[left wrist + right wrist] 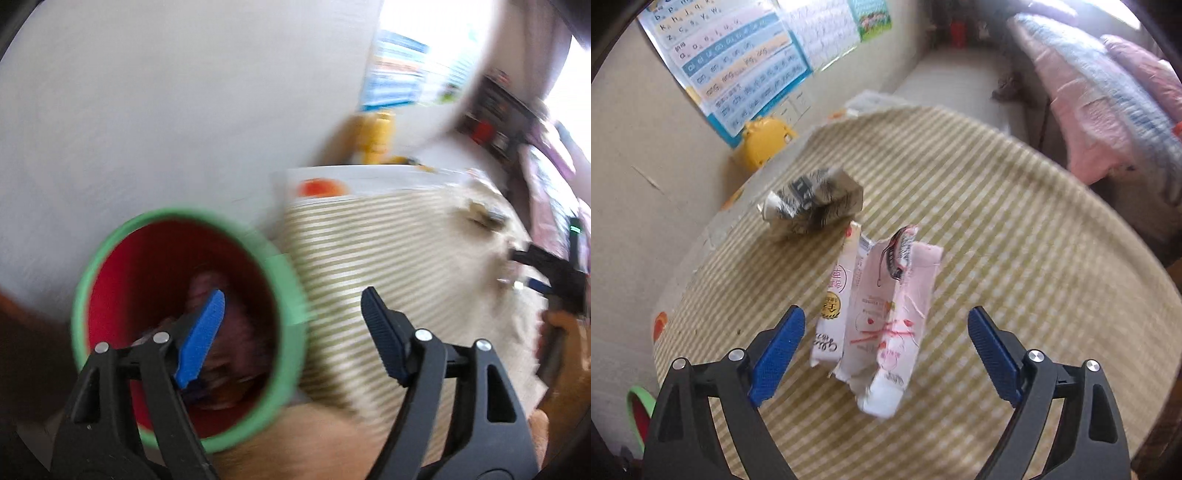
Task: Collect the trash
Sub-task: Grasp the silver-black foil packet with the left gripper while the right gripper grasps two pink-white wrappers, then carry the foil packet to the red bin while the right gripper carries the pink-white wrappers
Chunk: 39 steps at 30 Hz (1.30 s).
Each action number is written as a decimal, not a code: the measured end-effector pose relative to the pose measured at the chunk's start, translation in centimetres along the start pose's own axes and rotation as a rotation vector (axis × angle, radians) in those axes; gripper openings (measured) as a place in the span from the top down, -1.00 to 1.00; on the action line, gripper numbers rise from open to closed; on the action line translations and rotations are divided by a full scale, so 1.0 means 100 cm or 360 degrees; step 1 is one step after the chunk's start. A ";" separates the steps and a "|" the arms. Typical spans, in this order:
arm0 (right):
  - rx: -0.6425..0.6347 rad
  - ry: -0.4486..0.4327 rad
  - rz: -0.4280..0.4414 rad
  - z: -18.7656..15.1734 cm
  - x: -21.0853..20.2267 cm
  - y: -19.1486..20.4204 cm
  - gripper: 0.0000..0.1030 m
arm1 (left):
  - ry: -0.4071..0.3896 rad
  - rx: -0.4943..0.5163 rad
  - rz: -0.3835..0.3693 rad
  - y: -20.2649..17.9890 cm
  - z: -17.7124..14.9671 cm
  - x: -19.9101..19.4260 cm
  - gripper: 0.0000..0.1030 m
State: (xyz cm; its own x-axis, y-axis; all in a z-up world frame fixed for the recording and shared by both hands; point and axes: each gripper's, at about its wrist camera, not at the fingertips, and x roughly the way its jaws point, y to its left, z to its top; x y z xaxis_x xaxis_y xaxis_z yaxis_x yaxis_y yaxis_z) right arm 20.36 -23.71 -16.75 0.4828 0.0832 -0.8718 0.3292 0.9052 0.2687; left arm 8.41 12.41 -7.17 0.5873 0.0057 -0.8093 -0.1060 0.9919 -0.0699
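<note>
Striped woven cloth [997, 221] w/ torn pink carton [882, 314], crumpled wrapper [812, 203]; both grippers' fingers [775, 354] apart.

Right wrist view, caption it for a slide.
Open right hand-held gripper over a torn pink carton on checked cloth.

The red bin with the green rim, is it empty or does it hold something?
Not empty: the bin holds crumpled, brownish-purple stuff at its bottom; what exactly is too blurred.

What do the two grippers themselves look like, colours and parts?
Both the left gripper and the right gripper have black plastic clamp-style arms with triangular cut-outs and silver rivets. Each finger ends in a blue ribbed pad. No cables or sleeves show.
</note>
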 end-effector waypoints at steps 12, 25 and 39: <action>0.0081 -0.0143 0.0453 -0.082 -0.065 -0.079 0.34 | -0.0107 0.0791 -0.0377 -0.239 0.063 0.079 -0.61; 0.0241 -0.0168 0.0720 -0.071 -0.060 -0.116 0.24 | 0.0195 0.1470 -0.0161 -0.340 0.068 0.183 -0.61; 0.0330 -0.0172 0.0751 -0.065 -0.056 -0.126 0.23 | 0.0279 0.1357 -0.0081 -0.339 0.089 0.208 0.22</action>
State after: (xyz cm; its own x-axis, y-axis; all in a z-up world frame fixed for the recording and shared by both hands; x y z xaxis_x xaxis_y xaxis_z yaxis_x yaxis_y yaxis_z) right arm 8.28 -32.90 -17.94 0.6944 0.4087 -0.5922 0.2040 0.6774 0.7067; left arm 31.40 -19.98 -16.43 0.4356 0.0087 -0.9001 0.5950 0.7475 0.2952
